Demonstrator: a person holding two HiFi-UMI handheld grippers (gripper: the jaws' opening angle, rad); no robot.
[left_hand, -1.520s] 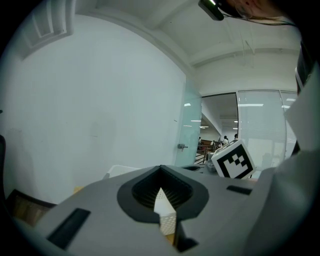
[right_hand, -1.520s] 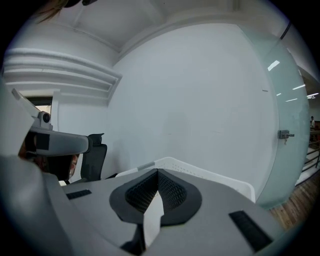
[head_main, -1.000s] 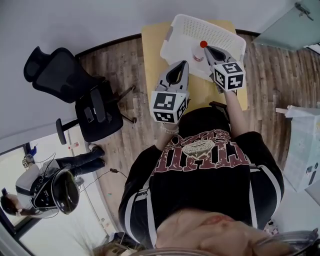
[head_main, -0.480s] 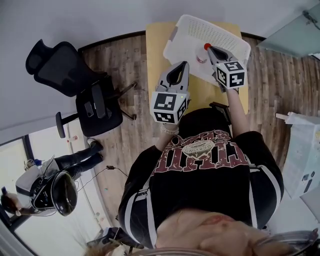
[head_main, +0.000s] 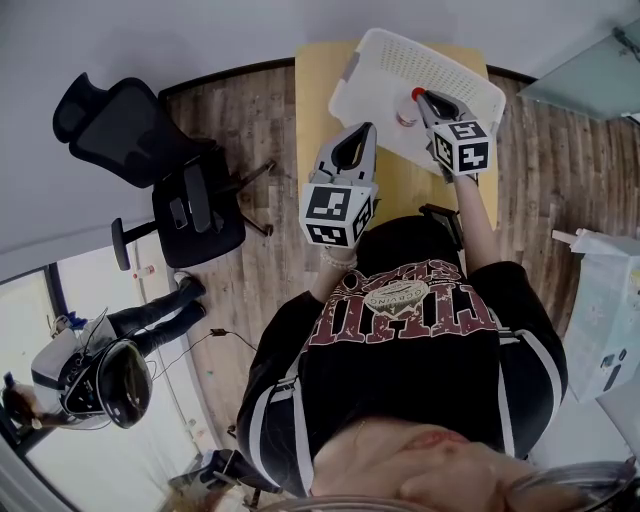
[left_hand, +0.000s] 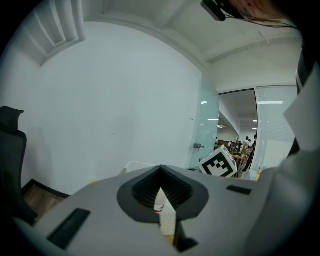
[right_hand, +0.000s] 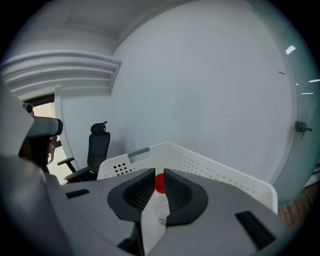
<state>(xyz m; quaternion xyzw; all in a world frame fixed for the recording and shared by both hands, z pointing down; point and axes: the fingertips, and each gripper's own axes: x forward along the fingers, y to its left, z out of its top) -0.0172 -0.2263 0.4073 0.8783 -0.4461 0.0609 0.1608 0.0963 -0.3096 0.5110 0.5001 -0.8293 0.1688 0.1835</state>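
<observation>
Two jaws of my right gripper (right_hand: 156, 173) stand slightly apart around the cap of a bottle (right_hand: 159, 209), which stands upright, cap up, inside the white basket (right_hand: 215, 165). My left gripper (left_hand: 160, 171) has its jaws together.

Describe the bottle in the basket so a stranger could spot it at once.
Start at the yellow table by the wall, which carries a white perforated basket. Inside the basket stands a small clear bottle, just at the finger ends of the right gripper. Its red cap is the only colour in the white basket.
</observation>
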